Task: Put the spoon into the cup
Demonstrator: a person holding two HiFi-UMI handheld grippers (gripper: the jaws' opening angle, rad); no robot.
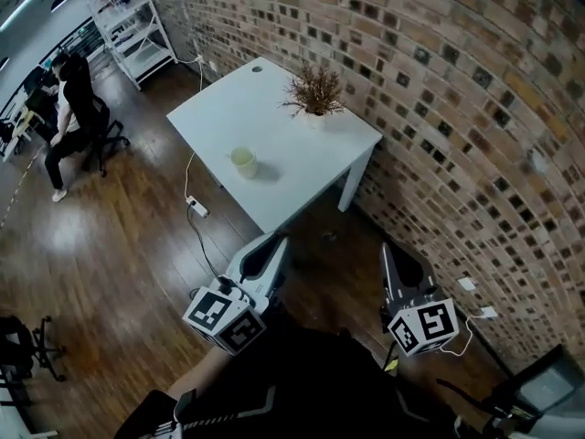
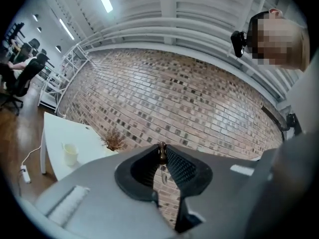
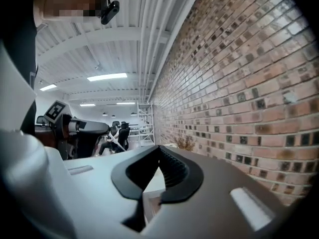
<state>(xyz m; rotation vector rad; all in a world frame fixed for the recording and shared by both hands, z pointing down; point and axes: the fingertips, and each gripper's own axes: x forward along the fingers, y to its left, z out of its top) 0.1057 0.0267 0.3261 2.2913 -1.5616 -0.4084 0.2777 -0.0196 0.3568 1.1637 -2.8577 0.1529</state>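
Note:
A pale cup stands on the white table near its front edge; the left gripper view shows the cup at far left. My left gripper is well short of the table, over the wooden floor. It is shut on the spoon, whose small brown end sticks up between the pad tips with a thin metal part below. My right gripper is held beside it, near the brick wall, jaws together with nothing between them.
A dried plant in a pot stands at the table's wall side. A brick wall runs along the right. A power strip and cable lie on the floor by the table. A seated person and shelving are far left.

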